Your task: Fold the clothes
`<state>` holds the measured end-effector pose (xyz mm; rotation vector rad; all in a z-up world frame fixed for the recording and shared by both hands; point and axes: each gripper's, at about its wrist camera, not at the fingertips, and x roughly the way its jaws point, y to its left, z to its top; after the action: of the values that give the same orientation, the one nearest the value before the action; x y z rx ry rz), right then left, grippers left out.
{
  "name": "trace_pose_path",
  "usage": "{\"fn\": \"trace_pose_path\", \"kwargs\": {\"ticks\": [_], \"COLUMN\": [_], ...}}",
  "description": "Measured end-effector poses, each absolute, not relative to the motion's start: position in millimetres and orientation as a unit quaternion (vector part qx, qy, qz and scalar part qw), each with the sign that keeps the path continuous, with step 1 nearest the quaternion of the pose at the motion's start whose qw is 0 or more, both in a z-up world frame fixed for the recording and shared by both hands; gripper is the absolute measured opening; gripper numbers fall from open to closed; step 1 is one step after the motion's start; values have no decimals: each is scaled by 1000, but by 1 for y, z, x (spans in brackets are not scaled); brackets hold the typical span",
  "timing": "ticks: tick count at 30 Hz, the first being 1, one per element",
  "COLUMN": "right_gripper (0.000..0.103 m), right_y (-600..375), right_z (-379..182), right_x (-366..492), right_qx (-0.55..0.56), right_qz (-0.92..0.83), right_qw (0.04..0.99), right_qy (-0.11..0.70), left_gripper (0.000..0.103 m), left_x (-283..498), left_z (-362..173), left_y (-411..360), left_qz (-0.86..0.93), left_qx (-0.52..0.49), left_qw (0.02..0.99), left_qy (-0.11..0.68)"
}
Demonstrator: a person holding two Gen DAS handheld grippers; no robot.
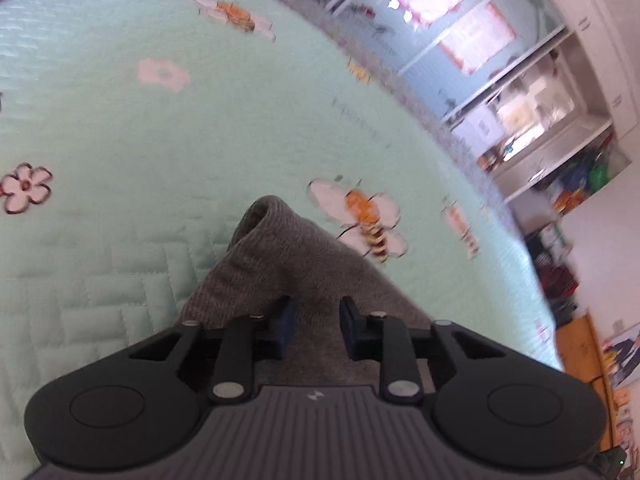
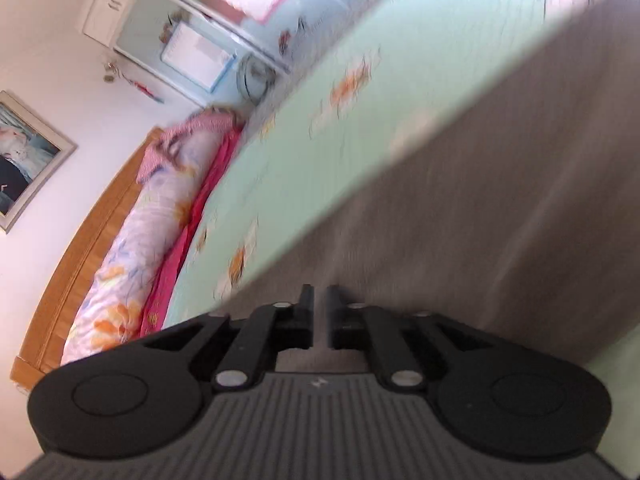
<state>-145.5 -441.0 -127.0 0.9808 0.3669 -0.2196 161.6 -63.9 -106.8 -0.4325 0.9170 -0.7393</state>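
I've got the grey knit garment draped over the mint quilted bed, and both claws are on it. My left claw has its jaws parted with the cloth running between them, so I'd call it released, or at most loosely around the fabric, not pinching. My right claw is nearly closed, only a thin slit between the jaws, with grey fabric stretching away from it; it looks clenched on the hem, though the blur hides the contact itself. To fold cleanly I want the left jaws closed on the edge first, then both claws carried level and together so the cloth stays taut. On the left, the garment's rolled tip sits just beside the bee print. The left claw points down at the bed; the right is rolled hard sideways, bed tilted across its view, pillow well beyond the garment.
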Motion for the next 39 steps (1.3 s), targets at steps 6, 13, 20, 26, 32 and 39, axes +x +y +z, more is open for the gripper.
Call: {"fn": "trace_pose_path", "kwargs": {"ticks": [6,13,20,26,32,39], "right_gripper": [46,44,11,35,54,20], "right_y": [-404,-419,-518,-520,-499,-561], "right_z": [-108,-146,-153,-115,-128,-153], "right_x": [-95,-32,-172,-252,-210,-326], "right_qx": [477,555,585,544,558,568], "right_qz": [-29,-73,-233,-273,-190,-331], "right_qw": [863,805,774,793,805,753], "right_qy": [162,194,65,22,67,6], "left_gripper": [67,41,14,65,70,57], "left_x": [150,200,207,162,106,123], "left_z": [-77,-115,-134,-91,-87,-111], "left_y": [-78,-86,-43,-45,-106,-80], "left_qz": [-357,-301,-303,-289,-328,-325], "left_qx": [-205,-211,-276,-244,-118,-153], "left_qw": [825,816,794,834,844,825], "left_qy": [386,447,450,403,408,436]}}
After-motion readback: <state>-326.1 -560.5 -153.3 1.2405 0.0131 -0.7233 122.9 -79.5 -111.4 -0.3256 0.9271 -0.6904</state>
